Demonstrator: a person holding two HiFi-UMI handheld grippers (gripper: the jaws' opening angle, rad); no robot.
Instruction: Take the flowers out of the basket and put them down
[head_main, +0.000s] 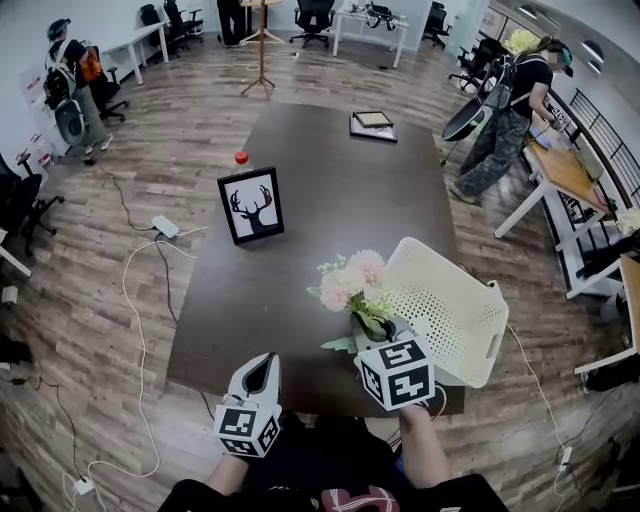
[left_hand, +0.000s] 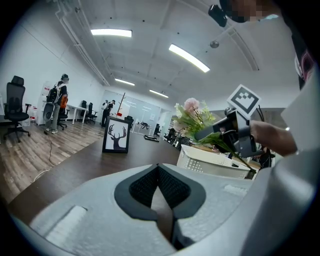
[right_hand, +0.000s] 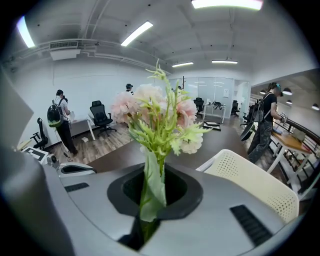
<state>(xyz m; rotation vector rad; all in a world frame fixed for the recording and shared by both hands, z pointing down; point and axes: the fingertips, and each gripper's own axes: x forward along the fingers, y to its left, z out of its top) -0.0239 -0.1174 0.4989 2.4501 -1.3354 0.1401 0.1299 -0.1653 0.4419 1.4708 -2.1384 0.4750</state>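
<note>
A bunch of pale pink flowers (head_main: 352, 285) with green leaves is held upright just left of the cream perforated basket (head_main: 455, 310), above the dark table. My right gripper (head_main: 380, 335) is shut on the stems; in the right gripper view the green stem (right_hand: 150, 200) runs down between its jaws, the blooms (right_hand: 160, 117) stand above, and the basket (right_hand: 255, 185) lies to the right. My left gripper (head_main: 258, 382) is at the table's front edge, shut with nothing in it (left_hand: 159, 172). From there the flowers (left_hand: 192, 115) and basket (left_hand: 210, 160) show to the right.
A framed deer picture (head_main: 251, 205) stands mid-table with a red-capped bottle (head_main: 241, 158) behind it. Another frame (head_main: 372, 124) lies at the far end. Cables (head_main: 140, 300) trail on the wooden floor to the left. People stand at desks far left and right.
</note>
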